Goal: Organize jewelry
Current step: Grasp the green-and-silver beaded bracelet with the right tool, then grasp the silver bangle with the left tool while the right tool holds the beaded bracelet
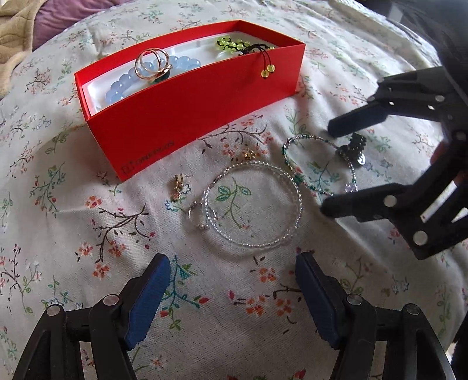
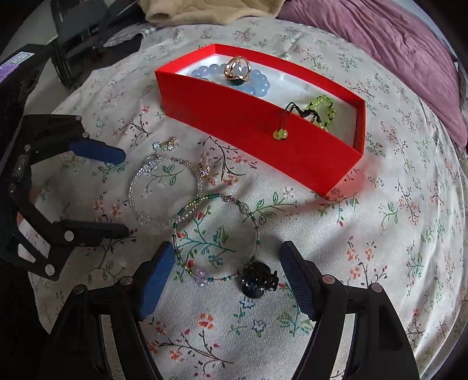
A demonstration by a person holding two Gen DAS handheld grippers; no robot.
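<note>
While three pieces sit in the red box (image 1: 187,96), two bracelets, charms, clip at 6 o'clock remain; my left gripper (image 1: 232,295) and right gripper (image 2: 226,280) fingers apart, empty.

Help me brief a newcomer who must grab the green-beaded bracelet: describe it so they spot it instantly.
Start at the red box on the floral bedspread. On the cloth in front of it lie two thin bead loops; take the green-beaded bracelet, between the fingers of the open right gripper. Unlike the clear bracelet beside it, it carries green beads, a lilac flower charm and a dark charm cluster.

Floral bedspread (image 2: 380,233) — purple pillow (image 2: 395,43) and beige blanket (image 2: 204,11) behind.
</note>
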